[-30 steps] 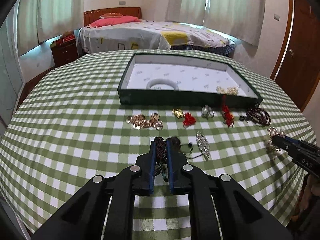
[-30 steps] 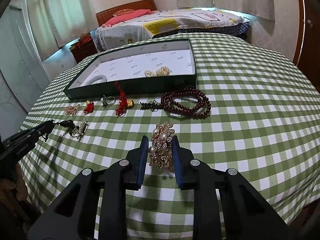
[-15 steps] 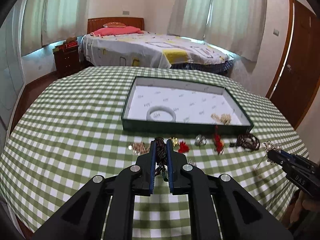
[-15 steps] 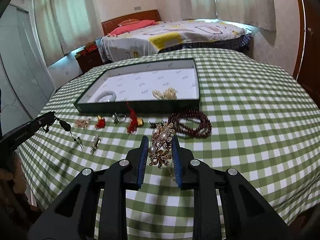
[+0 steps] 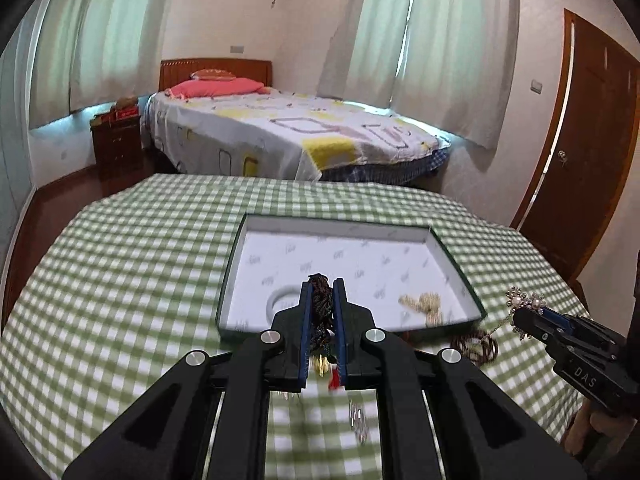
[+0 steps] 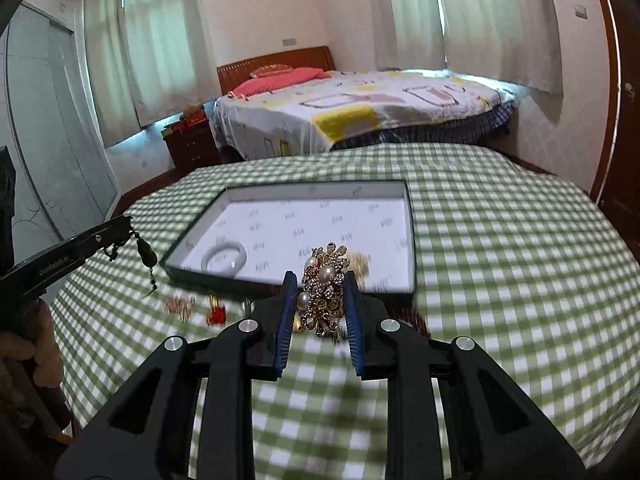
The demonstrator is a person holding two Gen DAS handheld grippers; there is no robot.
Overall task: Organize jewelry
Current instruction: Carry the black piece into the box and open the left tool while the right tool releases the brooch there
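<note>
My left gripper (image 5: pixel 321 286) is shut on a dark corded pendant (image 5: pixel 320 308), held above the table in front of the green tray (image 5: pixel 228 276). In the right wrist view the pendant (image 6: pixel 146 254) dangles from the left gripper (image 6: pixel 128 229). My right gripper (image 6: pixel 318 280) is shut on a gold pearl brooch (image 6: pixel 322 292), raised near the tray's (image 6: pixel 412 240) front right corner; the brooch also shows in the left wrist view (image 5: pixel 524 304). The tray holds a white bangle (image 6: pixel 224 256) and a gold chain (image 5: pixel 422 302).
Loose jewelry lies on the green checked tablecloth (image 6: pixel 500 260) in front of the tray: a gold piece (image 6: pixel 180 304), a red charm (image 6: pixel 217 314), dark red beads (image 5: pixel 474 346), a silver hairpin (image 5: pixel 358 420). A bed (image 5: pixel 280 136) stands beyond the table.
Both grippers have risen from the table and moved toward the tray, each carrying its piece. The pendant hangs free of the cloth.
</note>
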